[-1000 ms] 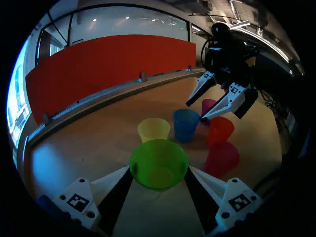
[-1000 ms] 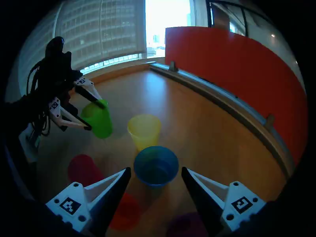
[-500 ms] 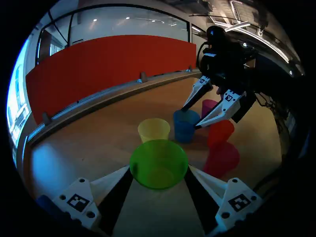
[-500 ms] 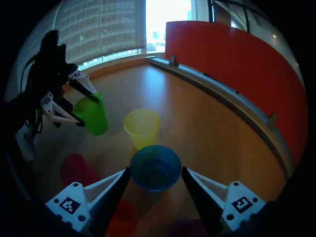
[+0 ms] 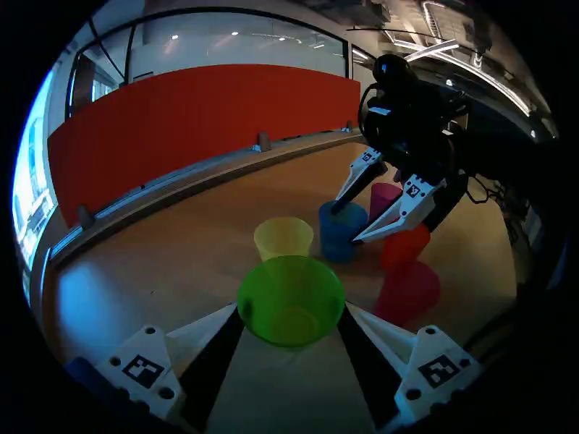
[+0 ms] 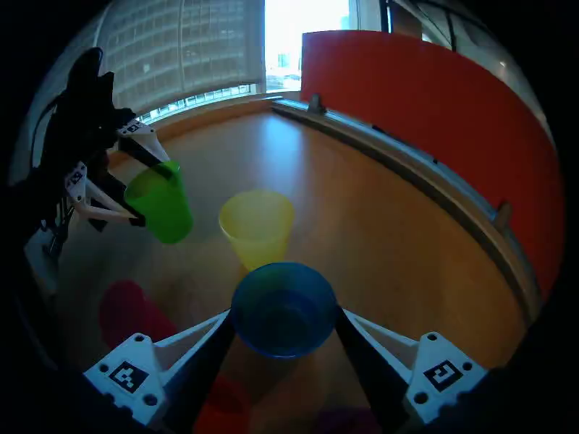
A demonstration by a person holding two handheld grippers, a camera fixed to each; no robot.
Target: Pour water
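A green cup [image 5: 291,300] sits between the fingers of my left gripper [image 5: 289,311], which is shut on it. In the right gripper view that green cup [image 6: 161,204] hangs tilted above the wooden table [image 6: 405,253], held by the left gripper [image 6: 148,194]. A blue cup [image 6: 284,309] stands on the table between the fingers of my right gripper [image 6: 284,312]. Those fingers lie along its sides at an unchanged width. From the left gripper view, the right gripper [image 5: 346,224] straddles the blue cup [image 5: 339,231]. A yellow cup [image 5: 284,237] stands just beside the blue one.
A purple cup [image 5: 383,197], an orange cup [image 5: 402,247] and a red cup [image 5: 407,289] stand close around the blue one. The red cup [image 6: 124,315] lies left of my right gripper. A red partition [image 5: 203,116] and its rail [image 5: 181,184] bound the table's far side.
My right gripper has moved forward, so the blue cup now sits deep between its fingers. The left gripper with the green cup has stayed almost still.
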